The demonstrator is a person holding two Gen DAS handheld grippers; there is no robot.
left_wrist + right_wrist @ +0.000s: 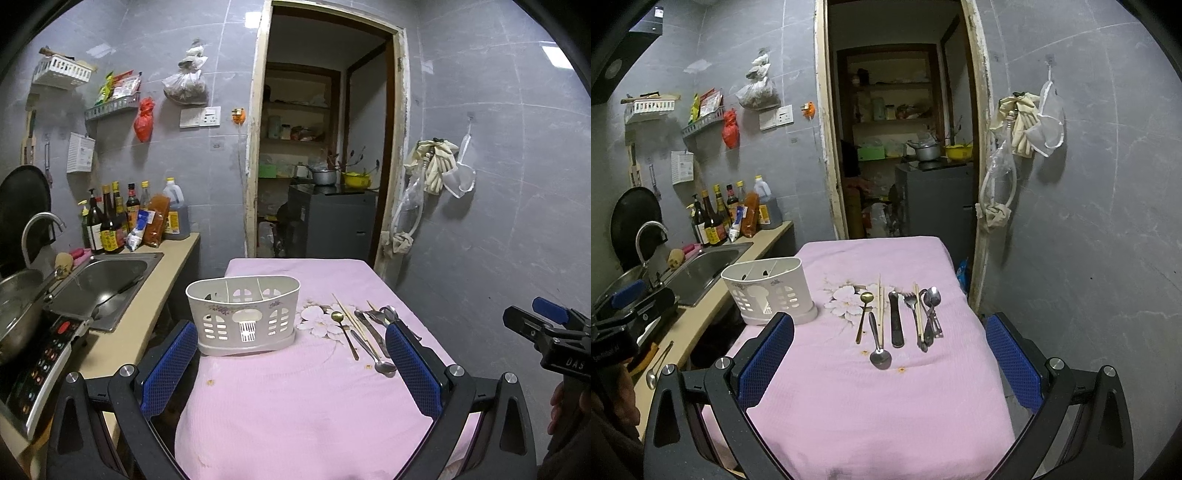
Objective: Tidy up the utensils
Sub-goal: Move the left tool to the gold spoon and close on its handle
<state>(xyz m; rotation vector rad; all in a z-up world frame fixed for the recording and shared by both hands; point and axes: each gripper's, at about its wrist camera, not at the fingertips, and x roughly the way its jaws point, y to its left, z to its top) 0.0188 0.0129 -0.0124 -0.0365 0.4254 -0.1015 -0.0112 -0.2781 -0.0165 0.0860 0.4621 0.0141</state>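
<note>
A white slotted utensil holder (243, 314) (768, 291) stands empty on the pink tablecloth (295, 398) (879, 398), at its left side. Right of it lies a row of utensils: a gold spoon (863, 314) (343, 332), a steel spoon (878, 347) (373, 354), chopsticks (881, 306) (351, 317), a dark knife (896, 321), a fork (913, 314) and more spoons (931, 306). My left gripper (291, 343) is open and empty, near the holder. My right gripper (890, 332) is open and empty, short of the utensils.
A counter on the left holds a steel sink (99, 284) (701, 269), sauce bottles (118, 221) (720, 218), a pot (18, 306) and an induction cooker (40, 373). An open doorway (325, 147) lies behind the table. The right gripper shows at the left wrist view's right edge (554, 332).
</note>
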